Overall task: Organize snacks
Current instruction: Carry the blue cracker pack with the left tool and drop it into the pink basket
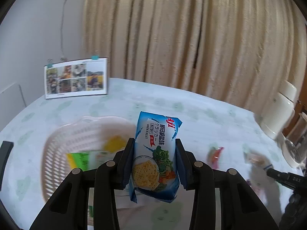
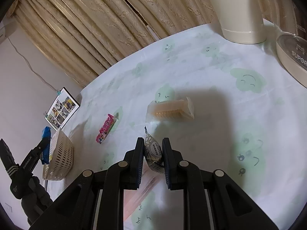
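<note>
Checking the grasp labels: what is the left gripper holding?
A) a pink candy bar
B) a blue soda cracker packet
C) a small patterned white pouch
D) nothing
B: in the left wrist view, the left gripper is shut on the blue cracker packet, held beside the basket.

A table under a pale cloth [image 2: 191,67] printed with green smiling faces fills the space ahead of the tool. Beyond its far edge hangs a beige pleated curtain [image 1: 191,38], with a dark slit between two folds. Ahead and to the left stands a white wall [image 1: 38,28] with a thin cord [image 1: 62,19] running down it. Soft, even light falls on the cloth.
</note>
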{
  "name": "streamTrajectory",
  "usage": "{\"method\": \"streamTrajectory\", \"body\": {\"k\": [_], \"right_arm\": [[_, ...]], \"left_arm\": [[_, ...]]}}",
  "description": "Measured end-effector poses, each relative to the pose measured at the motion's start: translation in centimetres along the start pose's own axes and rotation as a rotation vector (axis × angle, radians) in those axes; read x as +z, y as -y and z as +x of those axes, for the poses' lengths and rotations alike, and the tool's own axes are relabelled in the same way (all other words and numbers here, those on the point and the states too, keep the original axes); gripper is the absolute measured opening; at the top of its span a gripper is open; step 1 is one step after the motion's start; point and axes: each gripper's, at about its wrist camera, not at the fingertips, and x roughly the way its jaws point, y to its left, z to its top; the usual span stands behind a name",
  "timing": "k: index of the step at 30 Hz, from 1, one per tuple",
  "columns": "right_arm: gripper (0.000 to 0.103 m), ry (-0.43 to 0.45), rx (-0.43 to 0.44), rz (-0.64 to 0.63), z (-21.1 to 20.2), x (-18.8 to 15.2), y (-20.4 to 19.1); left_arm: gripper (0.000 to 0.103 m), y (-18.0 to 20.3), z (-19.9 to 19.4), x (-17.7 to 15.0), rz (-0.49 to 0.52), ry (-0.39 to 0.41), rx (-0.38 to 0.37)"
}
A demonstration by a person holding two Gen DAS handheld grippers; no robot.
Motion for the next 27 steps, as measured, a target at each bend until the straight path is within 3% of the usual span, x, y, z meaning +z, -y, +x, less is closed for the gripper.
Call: {"method": "streamTrajectory", "body": {"k": [11, 13, 15, 27], "right_arm": [[0.018, -0.006, -0.004, -0.01, 0.2, -0.2, -0.1], [0.018, -0.006, -0.004, -0.011, 0.2, -0.2, -0.1], [0.018, -0.006, -0.003, -0.014, 0.2, -0.2, -0.2], [0.018, -0.003, 0.004, -0.024, 0.2, -0.5, -0.5]], "left_arm": [[0.042, -4.6, 0.5, -0.5, -0.08, -0.003, 0.106], [0.049, -5.2, 0.6, -0.5, -0.101, -0.005, 0.124], [0.075, -6.0, 0.6, -0.6, -0.133, 0.003, 0.138], [0.076, -8.4, -0.2, -0.7, -0.175, 0.068, 0.207]]}}
